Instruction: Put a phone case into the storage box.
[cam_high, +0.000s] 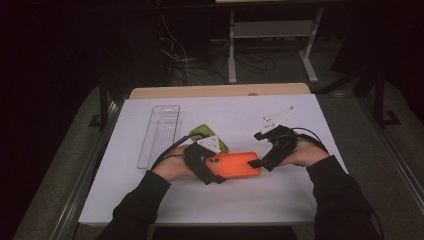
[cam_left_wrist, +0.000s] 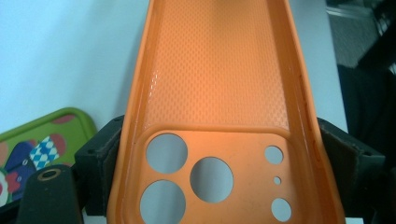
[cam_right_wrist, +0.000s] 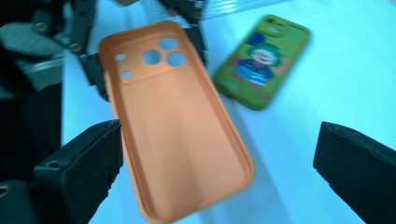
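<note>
Orange phone case (cam_high: 233, 165): lay lengthwise left to right near the middle of the table, toward the near edge, between the two grippers; in both gripper views its open inner side faced the camera, textured lining visible.
Camera cutouts: sat at the case's left end, the end inside the left gripper; three large round holes and three small ones seen in the left gripper view.
Left gripper (cam_high: 206, 161): clamped on the orange phone case (cam_left_wrist: 219, 116), one black jaw pressed against each long edge at the cutout end; left hand (cam_high: 172, 167) behind it, cable trailing left.
Right gripper (cam_high: 270, 150): jaws stood wide apart in the right gripper view, with the plain end of the orange phone case (cam_right_wrist: 173, 121) between them; one jaw sat just beside the case's edge, contact could not be told, the other well clear. Released, not gripping.
Right hand (cam_high: 305, 155): held the right gripper from the right side of the case.
Green phone case (cam_high: 210, 136): lay flat on the table just beyond the left gripper, partly hidden by its grey plate; cartoon figure printed on its back (cam_right_wrist: 261, 60).
Clear tray (cam_high: 159, 134): long, transparent, on the far left of the table, well apart from the orange case.
Table (cam_high: 300, 200): white surface, wooden strip along the far edge.
</note>
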